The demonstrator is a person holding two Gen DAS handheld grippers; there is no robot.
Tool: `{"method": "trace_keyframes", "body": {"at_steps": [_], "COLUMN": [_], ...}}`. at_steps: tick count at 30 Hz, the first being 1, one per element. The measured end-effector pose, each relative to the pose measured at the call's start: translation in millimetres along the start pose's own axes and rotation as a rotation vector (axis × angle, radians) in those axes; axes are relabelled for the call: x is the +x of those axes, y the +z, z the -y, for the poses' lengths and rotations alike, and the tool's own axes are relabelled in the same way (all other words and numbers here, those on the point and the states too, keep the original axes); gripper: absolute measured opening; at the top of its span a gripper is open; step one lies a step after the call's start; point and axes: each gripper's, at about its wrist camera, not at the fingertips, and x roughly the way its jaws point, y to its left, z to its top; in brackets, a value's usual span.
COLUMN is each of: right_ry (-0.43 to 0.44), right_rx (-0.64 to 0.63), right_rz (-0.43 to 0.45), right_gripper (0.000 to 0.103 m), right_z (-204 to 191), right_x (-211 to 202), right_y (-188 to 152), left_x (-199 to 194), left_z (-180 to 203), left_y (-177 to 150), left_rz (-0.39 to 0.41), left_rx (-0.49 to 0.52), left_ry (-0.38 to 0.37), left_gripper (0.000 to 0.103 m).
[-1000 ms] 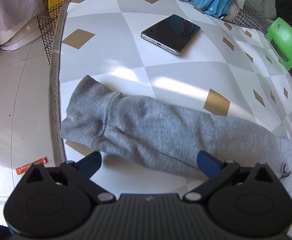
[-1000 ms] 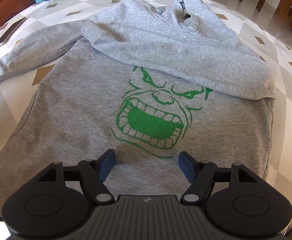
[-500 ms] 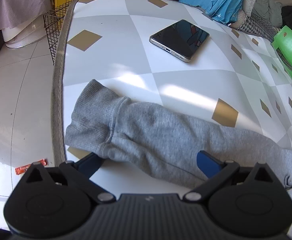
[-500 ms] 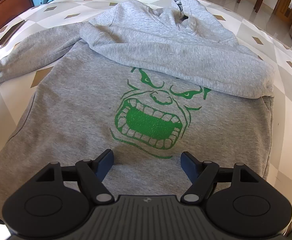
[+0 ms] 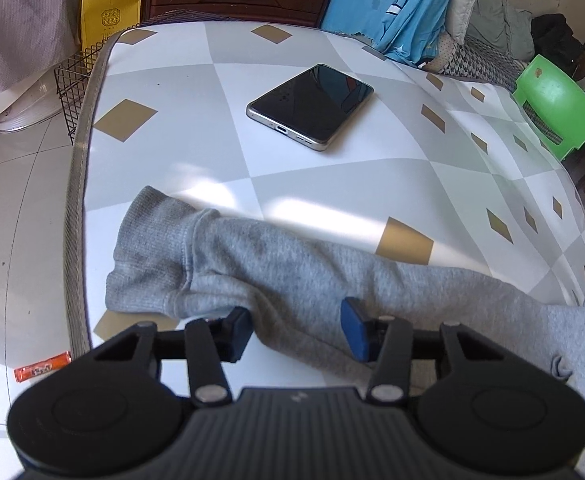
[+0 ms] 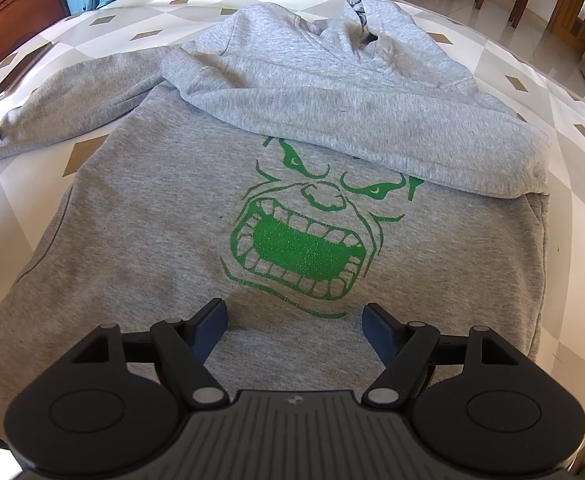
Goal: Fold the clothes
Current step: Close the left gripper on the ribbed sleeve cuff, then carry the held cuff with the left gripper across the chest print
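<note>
A grey hoodie (image 6: pixel 152 220) with a green face print (image 6: pixel 308 244) lies flat on the chequered table. One sleeve (image 6: pixel 352 120) is folded across its chest. The other sleeve (image 5: pixel 292 264) stretches out to the left, and its ribbed cuff (image 5: pixel 148 260) lies near the table's edge. My left gripper (image 5: pixel 296 332) is closing on that sleeve a little behind the cuff; the cloth is bunched between the blue pads, which press on it. My right gripper (image 6: pixel 294 320) stands open just over the hoodie's lower front, below the print, with nothing between its fingers.
A black phone (image 5: pixel 310 106) lies on the table beyond the sleeve. The table's left edge (image 5: pixel 76 184) runs close to the cuff, with tiled floor and an orange wrapper (image 5: pixel 42 368) below. A wire basket (image 5: pixel 76 80), blue garment (image 5: pixel 408 8) and green chair (image 5: pixel 552 108) stand around.
My left gripper's jaws went from wide apart to pinched on the sleeve, and the gripper tipped slightly. The right gripper and the hoodie body stayed where they were.
</note>
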Motion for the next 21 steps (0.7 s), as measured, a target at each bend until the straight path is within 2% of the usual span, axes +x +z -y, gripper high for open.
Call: {"method": "trace_keyframes", "body": {"at_steps": [6, 8, 9, 11, 12, 14, 16, 18, 21], "right_ry": [0.0, -0.001, -0.001, -0.002, -0.003, -0.003, -0.003, -0.004, -0.01], "right_rx": [0.001, 0.001, 0.001, 0.001, 0.001, 0.001, 0.0, -0.002, -0.015], "right_rz": [0.002, 0.003, 0.003, 0.004, 0.004, 0.004, 0.005, 0.0, -0.025], "right_gripper": [0.074, 0.075, 0.075, 0.075, 0.075, 0.075, 0.075, 0.075, 0.075], "right_z": [-0.5, -1.0, -1.4, -1.9, -2.0, -2.3, -1.9, -1.9, -3.9], "right_x": [-0.1, 0.1, 0.2, 0.3, 0.3, 0.3, 1.1, 1.2, 0.3], "right_y": [0.7, 1.0, 1.1, 1.2, 1.2, 1.2, 0.1, 0.7, 4.4], "left_x": [2.1, 3.6, 3.7, 3.9, 4.0, 3.8, 3.8, 2.4, -1.7], "left_z": [-8.8, -11.4, -12.6, -12.5, -12.4, -11.4, -12.9, -16.0, -11.1], "left_y": [2.3, 2.9, 3.4, 3.6, 3.7, 3.1, 3.6, 3.9, 3.9], "left_rz": [-0.002, -0.006, -0.005, -0.001, 0.0, 0.01, 0.012, 0.015, 0.031], "left_rx": [-0.062, -0.086, -0.099, -0.098, -0.097, -0.082, -0.086, -0.11, -0.076], "left_ry": [-0.01, -0.031, -0.049, -0.05, -0.048, -0.036, -0.041, -0.052, -0.048], "left_gripper": [0.042, 0.049, 0.057, 0.058, 0.055, 0.042, 0.023, 0.018, 0.015]}}
